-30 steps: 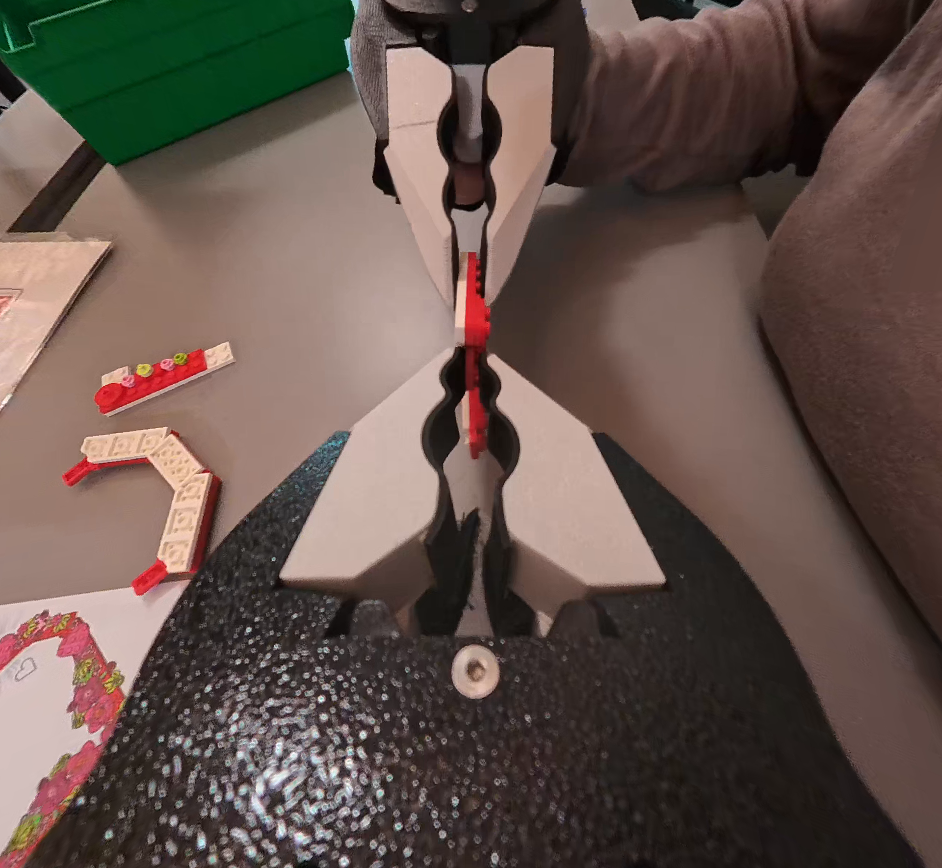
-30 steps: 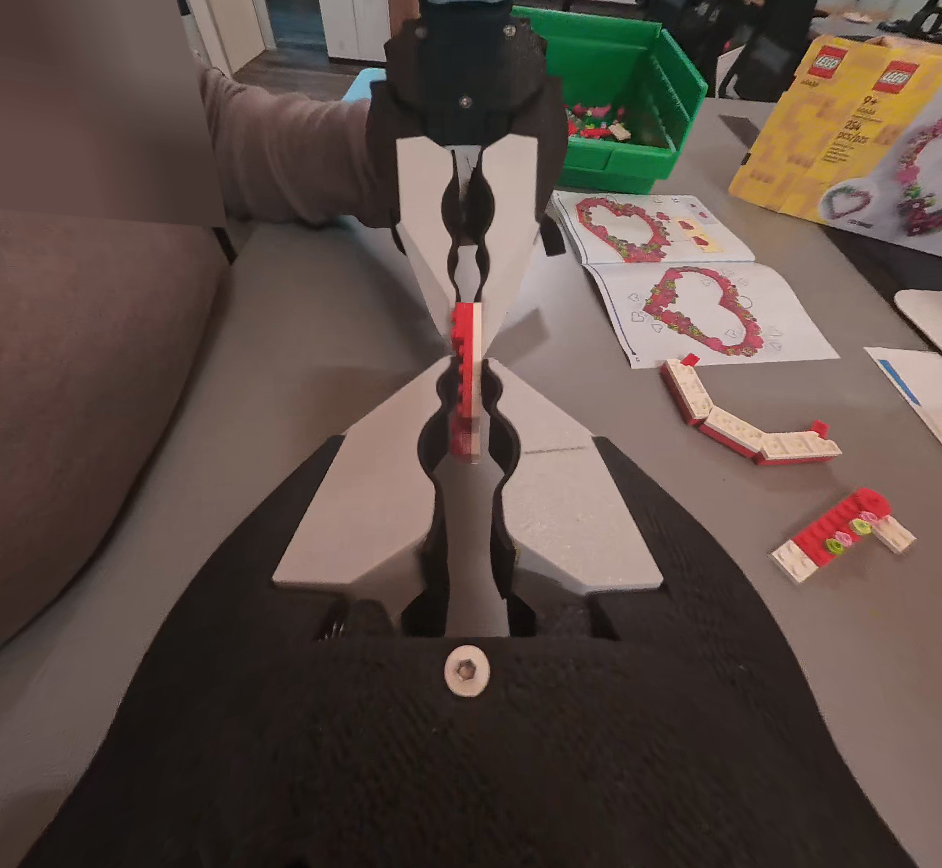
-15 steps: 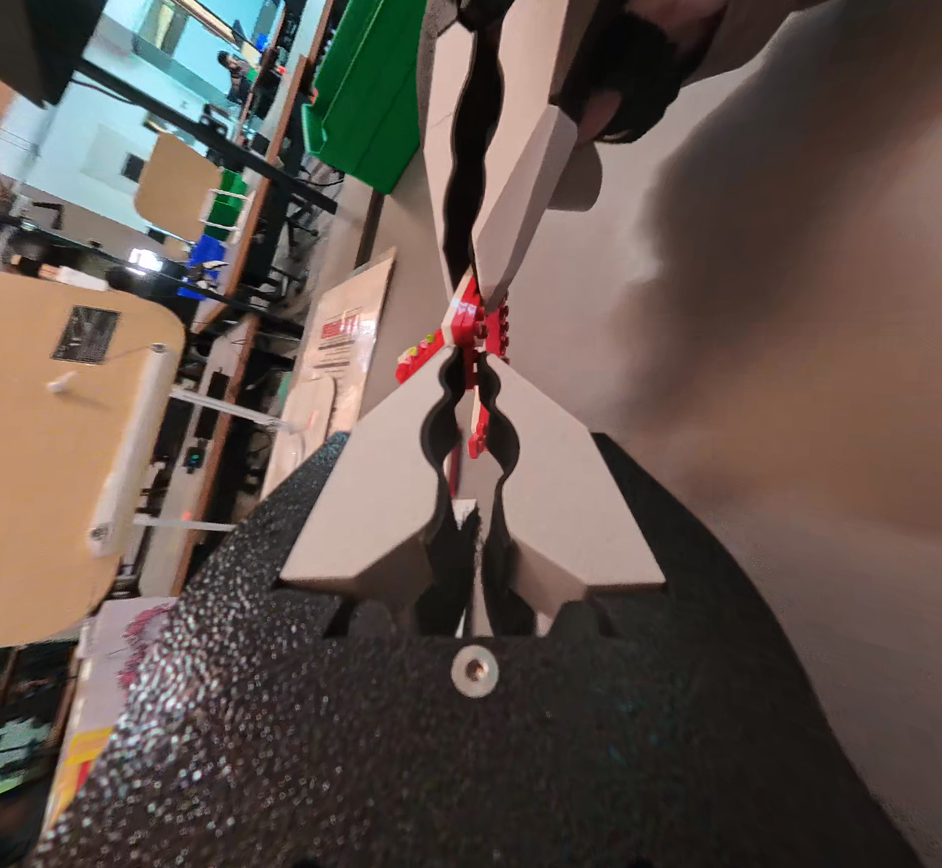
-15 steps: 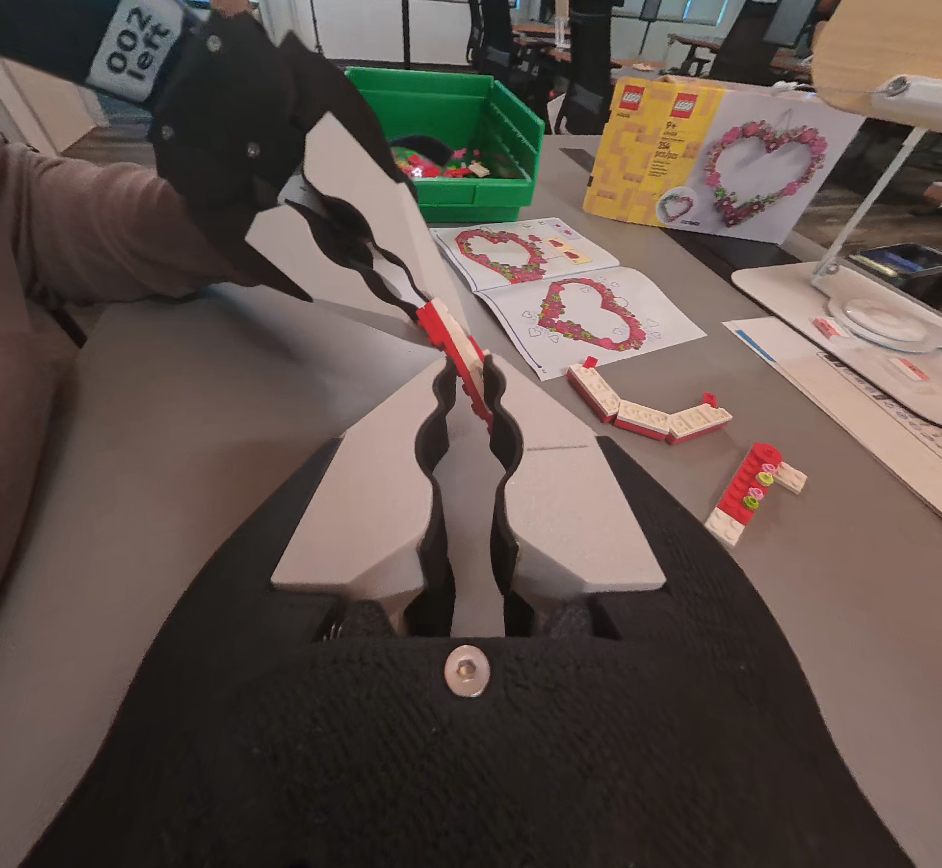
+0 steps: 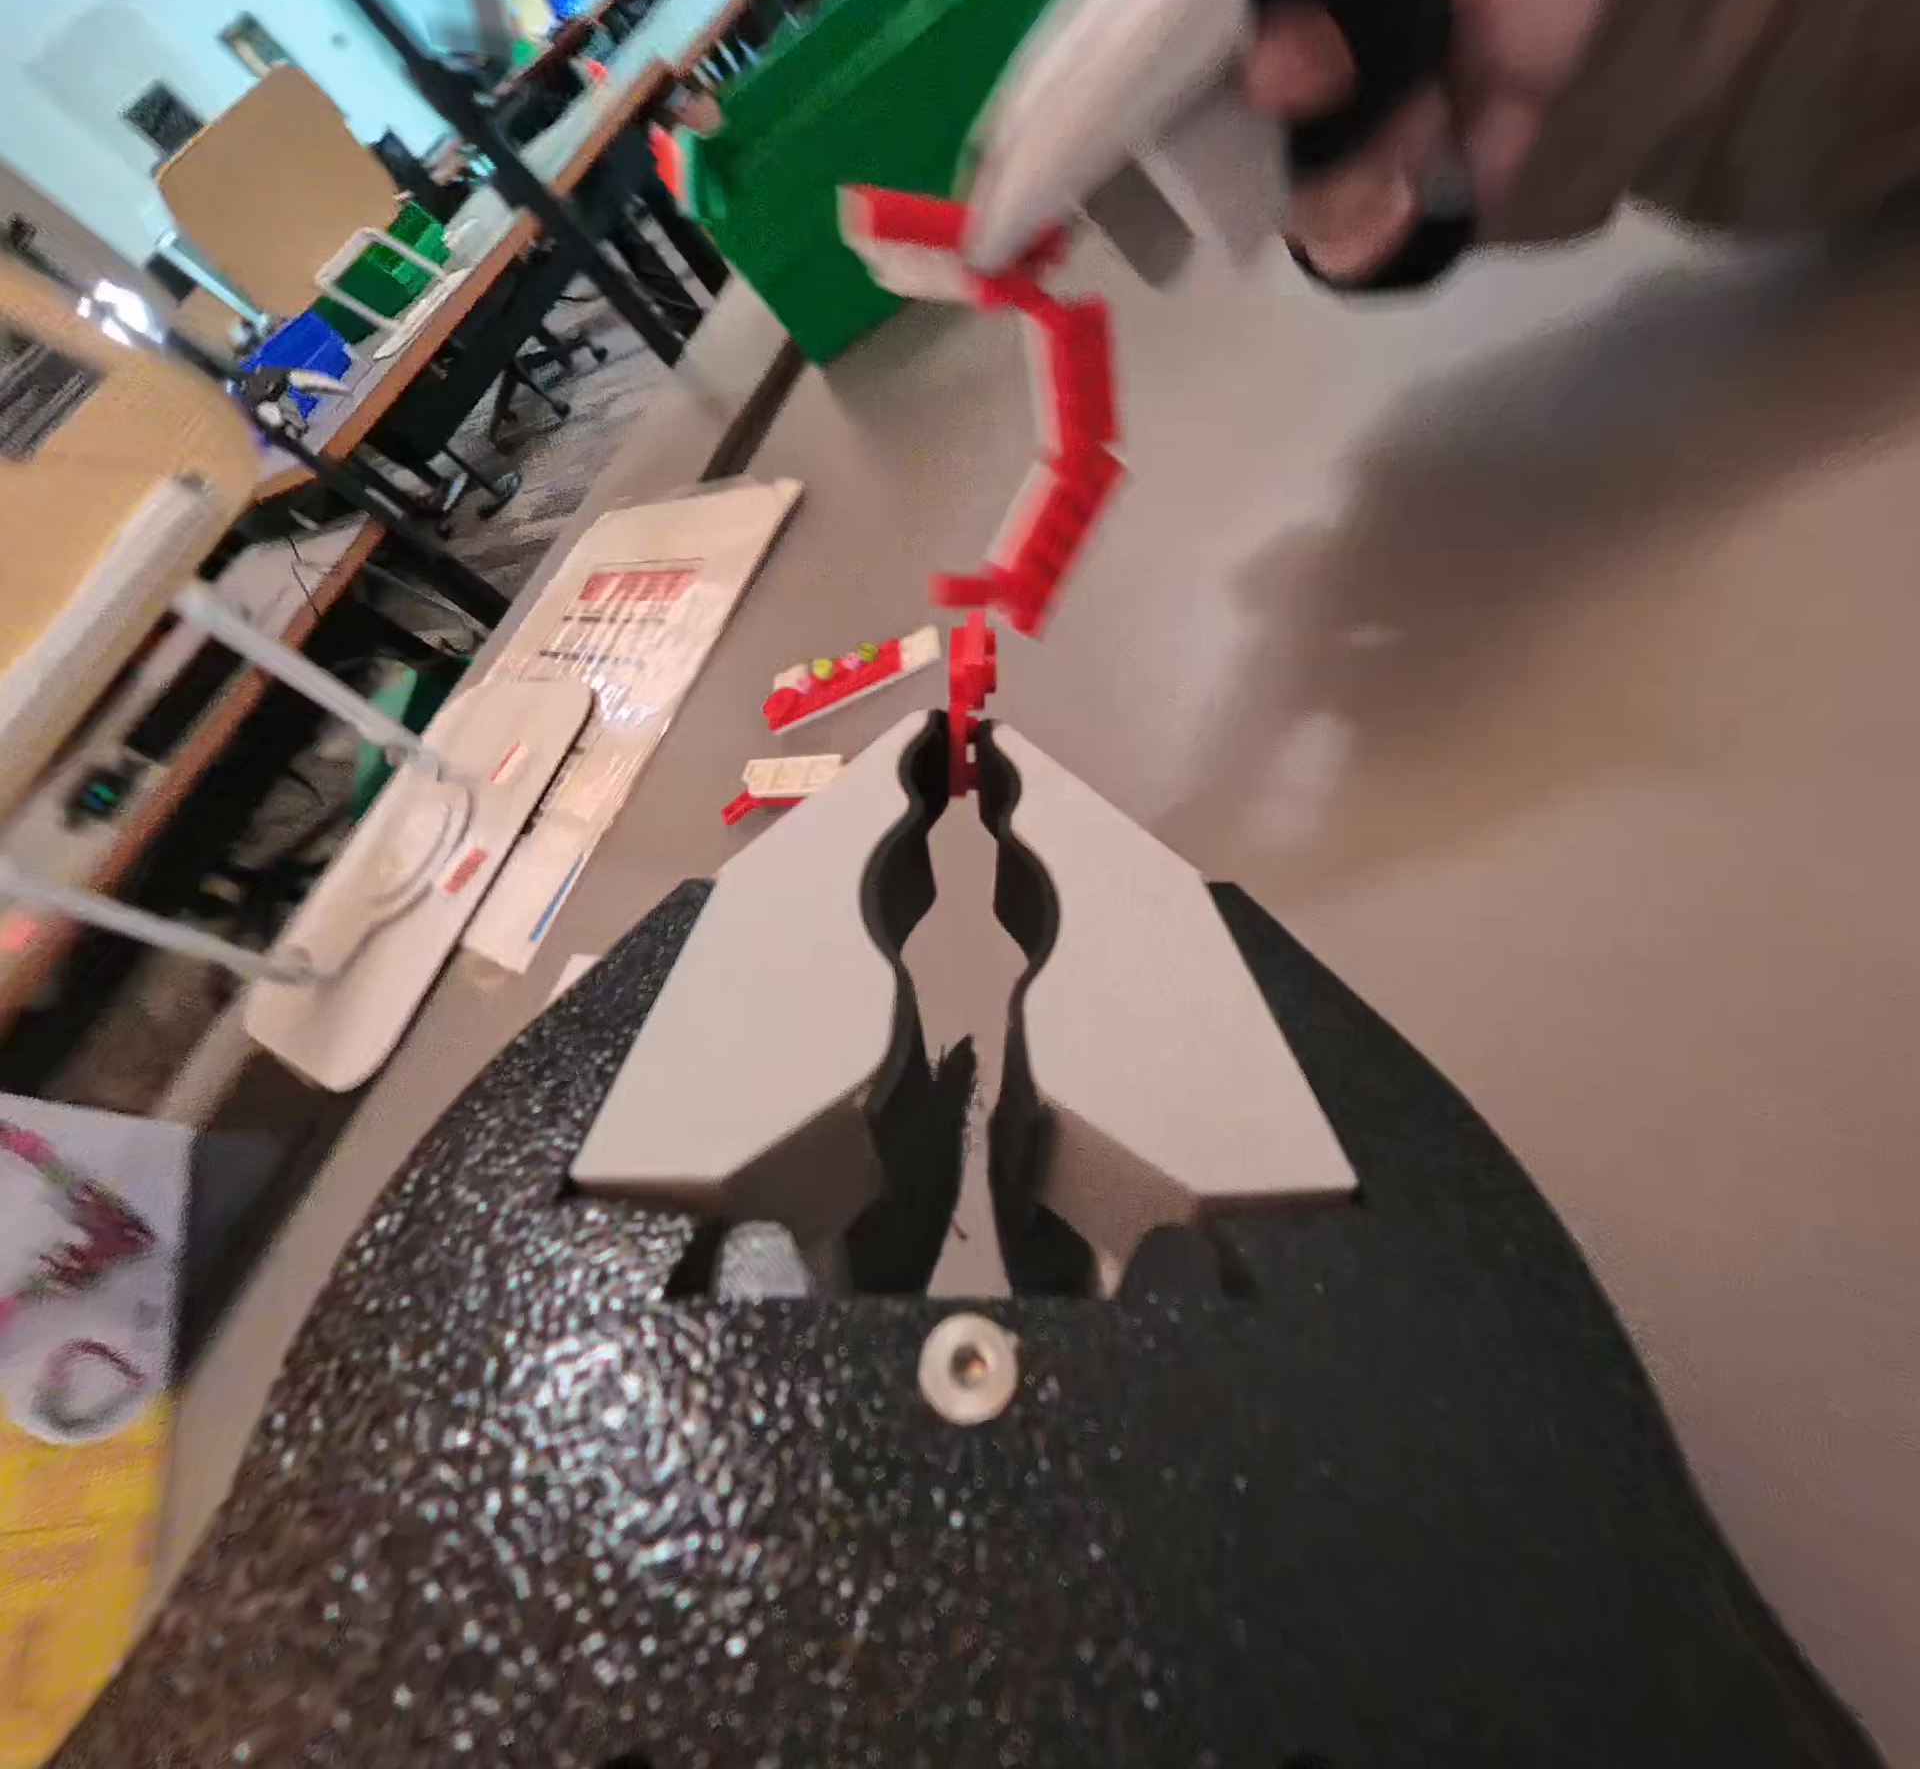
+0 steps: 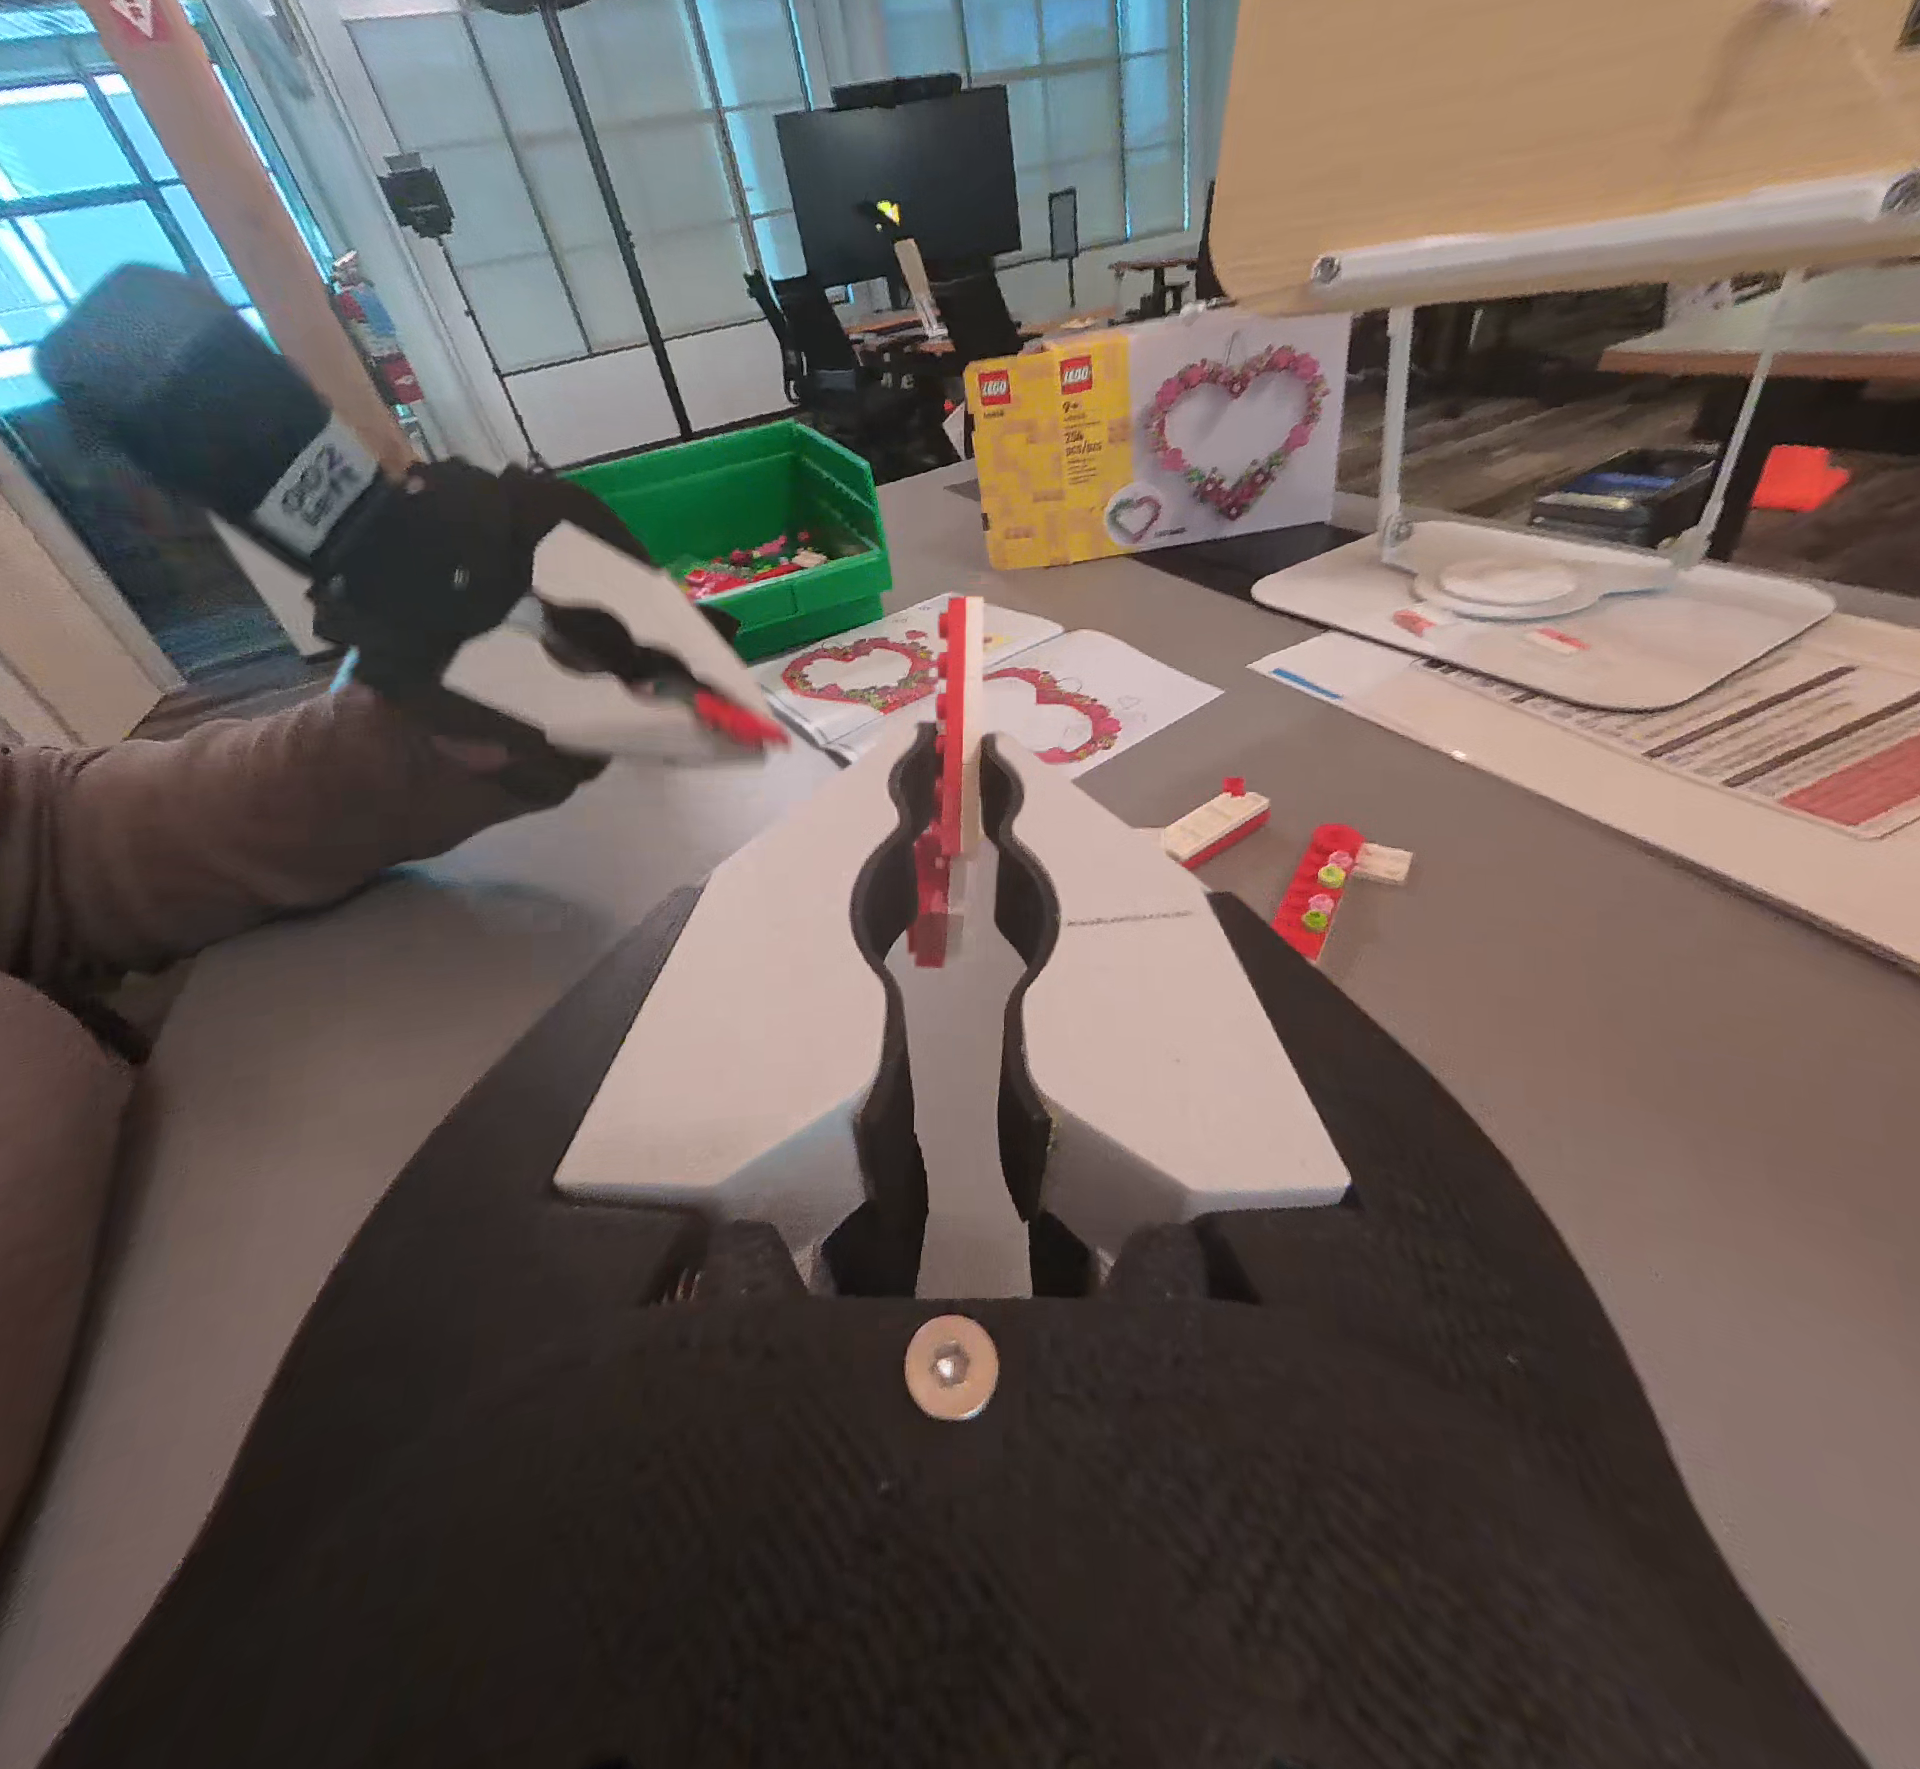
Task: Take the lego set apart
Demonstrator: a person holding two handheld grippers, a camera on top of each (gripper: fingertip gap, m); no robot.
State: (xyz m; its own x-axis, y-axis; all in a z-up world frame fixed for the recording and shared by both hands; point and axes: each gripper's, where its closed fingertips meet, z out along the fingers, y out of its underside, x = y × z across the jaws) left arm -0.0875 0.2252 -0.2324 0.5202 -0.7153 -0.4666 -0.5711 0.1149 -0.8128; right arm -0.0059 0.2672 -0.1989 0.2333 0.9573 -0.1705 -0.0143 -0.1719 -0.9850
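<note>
My left gripper [image 5: 964, 732] is shut on a small red lego piece [image 5: 971, 670], held above the grey table. My right gripper [image 6: 956, 743] is shut on a longer red and white lego section [image 6: 961, 659], seen edge-on between its fingers. In the left wrist view that curved section [image 5: 1060, 431] hangs from the blurred right gripper [image 5: 1003, 239], apart from the small red piece. In the right wrist view the left gripper [image 6: 748, 732] is off to the left with the red piece [image 6: 732, 717] at its tips.
On the table lie a red strip with small flowers [image 6: 1325, 878] and a white and red segment [image 6: 1216, 826]. Behind them are an open instruction booklet [image 6: 1049, 696], a green bin [image 6: 769, 514] with loose pieces, the yellow set box [image 6: 1143, 441] and a white lamp base [image 6: 1538, 607]. Tip to tip, the grippers are about 11 cm apart.
The two grippers held one lego section together and twisted it. They have now pulled apart: the small red piece stays in the left gripper, the longer section in the right.
</note>
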